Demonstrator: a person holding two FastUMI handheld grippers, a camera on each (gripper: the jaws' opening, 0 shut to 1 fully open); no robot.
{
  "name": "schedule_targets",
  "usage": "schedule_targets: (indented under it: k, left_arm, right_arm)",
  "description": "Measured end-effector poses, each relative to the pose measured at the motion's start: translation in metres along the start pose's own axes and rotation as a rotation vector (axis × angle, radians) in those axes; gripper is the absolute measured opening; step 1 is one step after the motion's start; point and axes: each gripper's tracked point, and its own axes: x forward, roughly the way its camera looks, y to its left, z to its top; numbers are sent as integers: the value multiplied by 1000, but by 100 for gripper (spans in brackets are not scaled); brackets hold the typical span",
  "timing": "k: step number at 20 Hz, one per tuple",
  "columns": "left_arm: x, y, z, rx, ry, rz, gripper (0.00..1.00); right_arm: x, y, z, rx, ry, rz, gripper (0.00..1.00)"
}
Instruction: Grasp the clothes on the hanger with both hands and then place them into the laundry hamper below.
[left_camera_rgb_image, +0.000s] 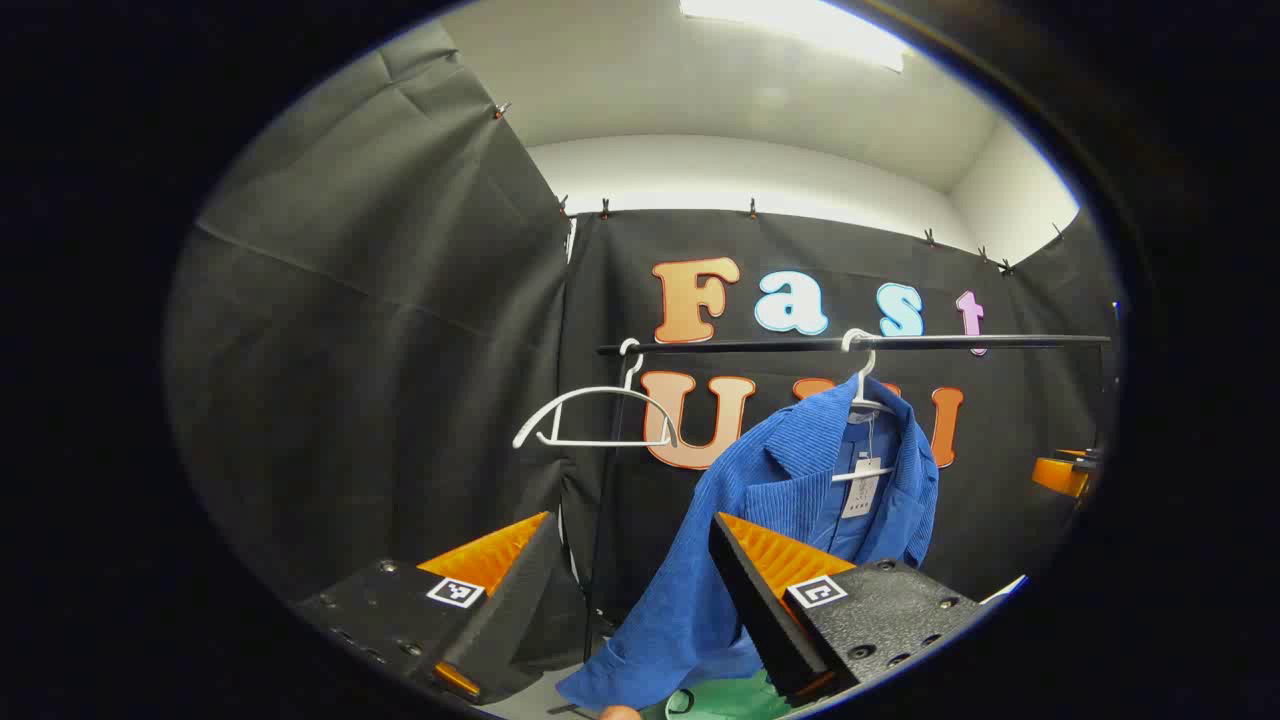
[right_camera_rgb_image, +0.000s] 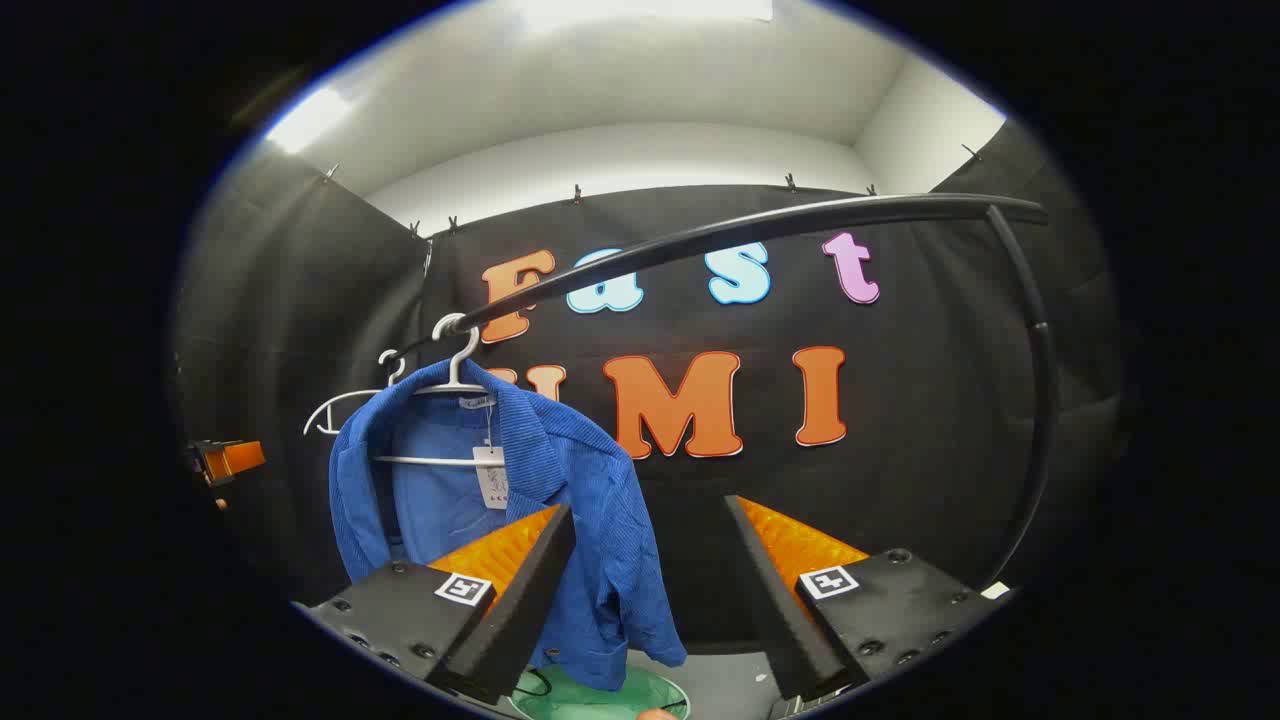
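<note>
A blue corduroy jacket with a paper tag hangs on a white hanger from a black rail. My left gripper is open, short of the jacket, whose long sleeve hangs beyond the gap between its fingers. In the right gripper view the jacket hangs on its hanger at left. My right gripper is open too, with the jacket's right edge behind its left finger. The green hamper sits under the jacket.
An empty white hanger hangs further along the rail. The rail's upright post curves down at right. Part of the right gripper shows at the far right, part of the left gripper at the far left.
</note>
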Motion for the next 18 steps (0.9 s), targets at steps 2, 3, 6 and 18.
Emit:
schedule_targets:
  k: [2, 3, 6, 18]
  left_arm:
    - [-2, -1, 2, 6, -3, 0, 95]
    - [-4, -2, 3, 12, -5, -1, 95]
    - [-6, -6, 9, 27, -14, -9, 95]
    - [-7, -17, -2, 9, 12, -43, 95]
  right_arm:
    - [-2, 1, 1, 3, -1, 3, 92]
    - [-2, 1, 2, 4, -1, 3, 92]
    - [-2, 4, 4, 1, -4, 8, 92]
    - [3, 17, -6, 9, 23, 32, 92]
